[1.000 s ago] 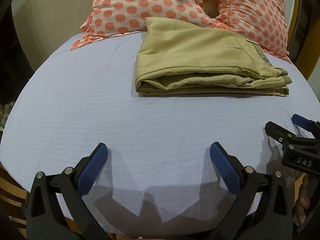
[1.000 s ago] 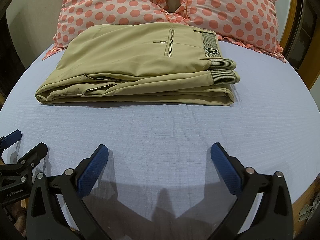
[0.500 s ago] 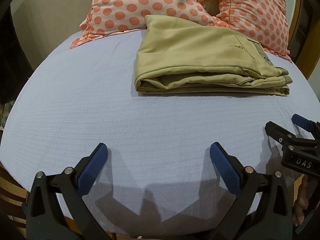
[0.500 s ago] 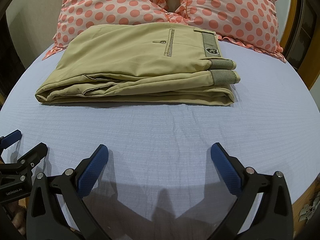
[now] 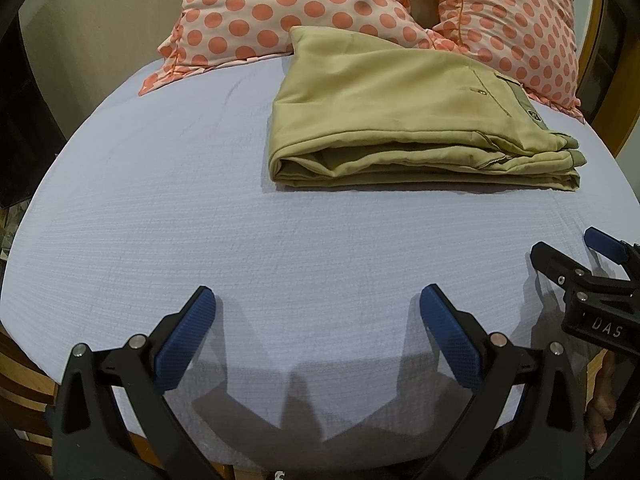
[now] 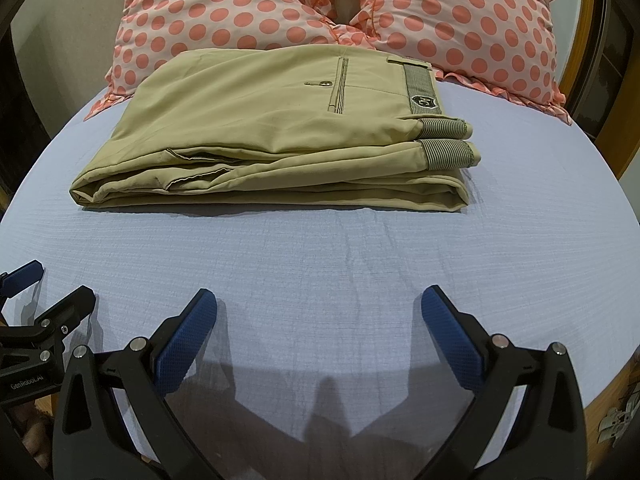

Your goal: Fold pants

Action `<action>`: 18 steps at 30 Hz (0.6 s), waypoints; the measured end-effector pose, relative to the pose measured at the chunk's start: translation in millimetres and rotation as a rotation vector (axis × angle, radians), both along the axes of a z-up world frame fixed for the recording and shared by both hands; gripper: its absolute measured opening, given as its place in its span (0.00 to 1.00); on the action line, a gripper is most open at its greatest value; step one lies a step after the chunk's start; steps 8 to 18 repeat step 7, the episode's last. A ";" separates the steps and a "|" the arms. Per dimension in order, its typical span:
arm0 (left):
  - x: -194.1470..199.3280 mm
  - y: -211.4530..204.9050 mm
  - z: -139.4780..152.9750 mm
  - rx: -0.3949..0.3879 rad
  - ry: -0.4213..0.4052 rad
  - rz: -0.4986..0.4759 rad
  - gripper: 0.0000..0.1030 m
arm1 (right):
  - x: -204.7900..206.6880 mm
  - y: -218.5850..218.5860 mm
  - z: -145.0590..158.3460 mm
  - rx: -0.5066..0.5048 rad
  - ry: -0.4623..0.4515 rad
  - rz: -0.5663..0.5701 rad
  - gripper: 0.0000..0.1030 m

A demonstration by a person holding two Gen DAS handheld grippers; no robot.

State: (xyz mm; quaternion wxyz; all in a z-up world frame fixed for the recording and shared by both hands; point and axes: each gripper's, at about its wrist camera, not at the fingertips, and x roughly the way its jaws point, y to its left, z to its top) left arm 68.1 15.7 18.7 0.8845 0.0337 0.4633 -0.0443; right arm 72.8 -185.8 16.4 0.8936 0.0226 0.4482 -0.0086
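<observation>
Khaki pants [image 5: 400, 120] lie folded in a flat stack on the light blue bed sheet [image 5: 200, 200], against the pillows; in the right wrist view the pants [image 6: 272, 136] show a back pocket and striped waistband at the right end. My left gripper [image 5: 318, 300] is open and empty, low over the sheet near the bed's front edge, well short of the pants. My right gripper [image 6: 319, 300] is open and empty in the same way, beside it. The right gripper shows at the right edge of the left wrist view [image 5: 576, 256].
Two pink pillows with coral dots [image 6: 240, 12] lean at the head of the bed behind the pants. A wooden bed frame [image 5: 612, 120] runs along the right side. The sheet [image 6: 360, 264] lies flat between grippers and pants. The mattress edge drops off just under the grippers.
The left wrist view has drifted slightly; the pants sit a touch lower in it. The right gripper and the pants have not moved. Both grippers stay open.
</observation>
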 end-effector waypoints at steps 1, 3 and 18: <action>0.5 0.2 0.0 0.000 0.003 0.000 0.98 | 0.1 -0.1 0.0 0.000 0.000 0.000 0.99; 1.2 1.1 -0.2 0.000 0.006 -0.001 0.98 | -0.1 -0.2 0.0 0.000 0.001 0.000 0.99; 1.8 1.5 0.1 0.000 0.000 -0.003 0.98 | 0.1 -0.4 0.0 0.000 0.000 0.002 0.99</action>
